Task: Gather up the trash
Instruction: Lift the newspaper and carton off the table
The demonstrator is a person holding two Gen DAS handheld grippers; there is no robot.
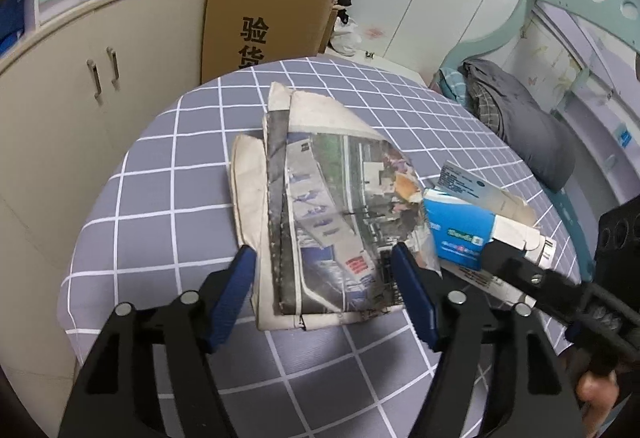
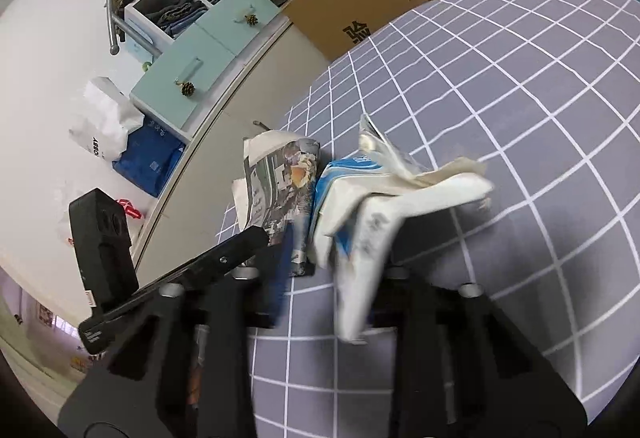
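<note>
Grey-and-white checked cloth is covering the worktop (image 1: pixel 152 166), and a folded newspaper (image 1: pixel 320 214) is lying flat near its middle. In the left wrist view its long axis is running from the near edge away toward the far edge, where a pale folded corner is pointing toward the cardboard box (image 1: pixel 268 18) leaning against the cabinet. The left tool (image 1: pixel 326 278) is standing wide, its two blue pads flanking the near end of the newspaper; whether either pad is touching the paper is hard to make out.

Just beside the newspaper, on its right, a crushed blue-and-white carton (image 1: pixel 456 230) is lying with its torn white flaps spreading away from the paper. The right tool (image 2: pixel 332 238) is sitting narrowed around that carton's flaps, which are lying between its fingers; motion blur is smearing the white card and the blue pad, so I cannot tell whether the pads are actually pressing on it. The right finger is mostly hidden behind the card. In the left wrist view only one black finger of the right tool is showing, crossing the carton's near corner, and part of a hand is cut off at the lower right edge.
</note>
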